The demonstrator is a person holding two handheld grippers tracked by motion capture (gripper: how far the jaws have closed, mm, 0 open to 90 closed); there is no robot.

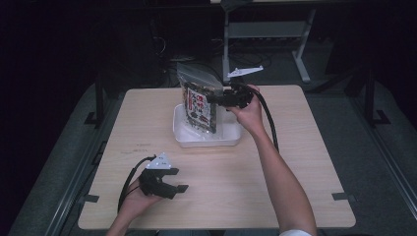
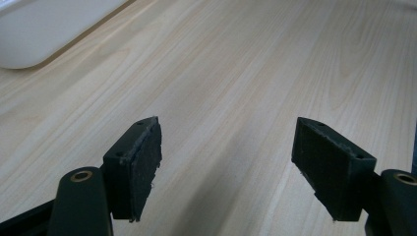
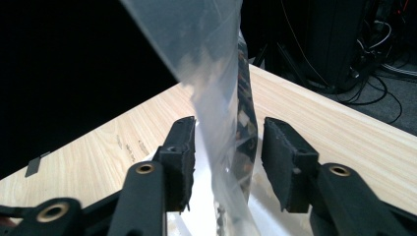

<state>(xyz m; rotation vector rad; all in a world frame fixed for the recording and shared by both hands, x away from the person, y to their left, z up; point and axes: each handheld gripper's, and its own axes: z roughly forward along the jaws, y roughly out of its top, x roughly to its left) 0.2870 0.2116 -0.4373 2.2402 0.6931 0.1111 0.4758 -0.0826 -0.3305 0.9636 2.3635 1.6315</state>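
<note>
The bag [image 1: 200, 101], a clear zip pouch with dark printed contents in its lower part, stood upright in the white tray [image 1: 231, 138] near the middle of the table's far half. It looked light and floppy: thin slick film above, a lumpy filled body below, so it would likely sag or tip once let go and slip if pinched on the bare plastic alone. The best hold seemed to be the upper edge near the seal, where the film is doubled, or the side seam; squeezing the filled part could crush whatever is inside. In the right gripper view the bag [image 3: 221, 123] rose between the right tongs [image 3: 227, 147], whose jaws stood part open, the left pad about touching the film and the right pad apart from it, so no firm grip showed. From above, the right tongs [image 1: 222, 98] sat at the bag's right edge, above the tray. The left tongs [image 1: 173, 187] rested near the table's near-left corner, well apart from the tray, jaws wide with nothing between them, only bare table [image 2: 255, 73] ahead and a corner of the tray [image 2: 44, 29] beyond.
</note>
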